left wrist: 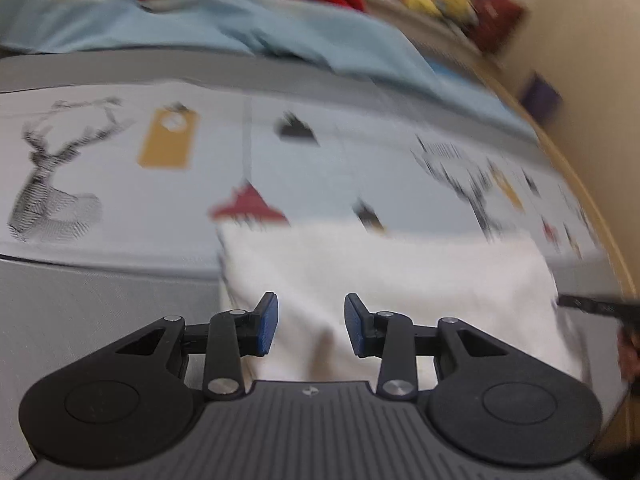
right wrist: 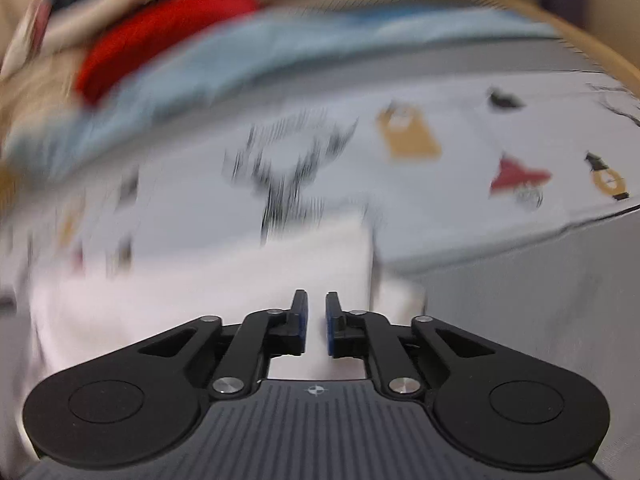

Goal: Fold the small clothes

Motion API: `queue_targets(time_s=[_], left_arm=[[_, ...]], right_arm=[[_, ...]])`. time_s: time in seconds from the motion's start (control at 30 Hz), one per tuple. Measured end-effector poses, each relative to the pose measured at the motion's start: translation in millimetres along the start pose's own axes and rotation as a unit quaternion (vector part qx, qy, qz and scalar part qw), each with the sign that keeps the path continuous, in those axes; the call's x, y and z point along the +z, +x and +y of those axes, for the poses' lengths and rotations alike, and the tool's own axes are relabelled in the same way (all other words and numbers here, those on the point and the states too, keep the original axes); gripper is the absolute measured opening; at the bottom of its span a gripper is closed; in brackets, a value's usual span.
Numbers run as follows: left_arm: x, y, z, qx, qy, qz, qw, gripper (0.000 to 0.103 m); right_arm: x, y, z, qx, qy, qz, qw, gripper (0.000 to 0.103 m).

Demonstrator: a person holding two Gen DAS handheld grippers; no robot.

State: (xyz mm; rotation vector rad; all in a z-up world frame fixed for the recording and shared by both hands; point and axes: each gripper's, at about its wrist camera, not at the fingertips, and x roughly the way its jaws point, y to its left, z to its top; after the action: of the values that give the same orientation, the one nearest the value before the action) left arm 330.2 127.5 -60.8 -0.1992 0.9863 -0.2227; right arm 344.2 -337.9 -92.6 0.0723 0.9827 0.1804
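I see my left gripper (left wrist: 311,324) spread apart, nothing between its blue pads, hovering over the white cloth (left wrist: 384,276). My right gripper (right wrist: 316,324) stands slightly parted with a narrow gap, empty. The cloth lies on the printed sheet (left wrist: 120,184), before a light-blue garment (left wrist: 240,28).

White garment (left wrist: 384,280), seemingly folded, lies on the patterned cloth (left wrist: 120,160).

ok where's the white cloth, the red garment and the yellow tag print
white cloth (left wrist: 400,272), left wrist view, flat middle of the fabric
red garment (right wrist: 160,36), right wrist view, middle of the blurred red heap
yellow tag print (left wrist: 168,140), left wrist view, centre of the tag shape
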Motion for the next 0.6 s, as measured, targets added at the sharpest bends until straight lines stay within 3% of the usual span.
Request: queue_targets(time_s=[0.07,0.17,0.2,0.27,0.43,0.57,0.6], left_arm=[[-15.7,5.3,-8.2,-0.022,0.023,0.057,0.9979,0.040],[-51.4,27.8,-15.7,0.005,0.066,0.191,0.9794,0.039],[-63.1,29.7,-19.7,0.013,0.091,0.214,0.9724,0.039],[-70.8,21.8,-27.8,0.006,0.118,0.219,0.9685,0.039],[-67.1,5.5,-10.8,0.037,0.051,0.204,0.9769,0.040],[-68.6,4.0,-5.3,0.045,0.034,0.212,0.9757,0.038],[-69.9,5.3,-6.5,0.045,0.038,0.217,0.9745,0.033]], right_arm=[[-22.6,6.5,0.8,-0.023,-0.034,0.052,0.998,0.012],[-42.3,-9.7,-3.7,-0.010,-0.039,0.035,0.999,0.012],[-44.7,-14.9,-6.6,-0.008,-0.030,0.034,0.999,0.012],[-49.3,-24.7,-14.8,-0.015,-0.005,0.036,0.999,0.012],[-59.8,-35.0,-29.3,-0.015,0.038,0.054,0.998,0.014],[-68.1,-35.7,-27.5,-0.012,0.028,0.082,0.996,0.023],[-69.1,-36.0,-26.4,-0.013,0.023,0.089,0.996,0.025]])
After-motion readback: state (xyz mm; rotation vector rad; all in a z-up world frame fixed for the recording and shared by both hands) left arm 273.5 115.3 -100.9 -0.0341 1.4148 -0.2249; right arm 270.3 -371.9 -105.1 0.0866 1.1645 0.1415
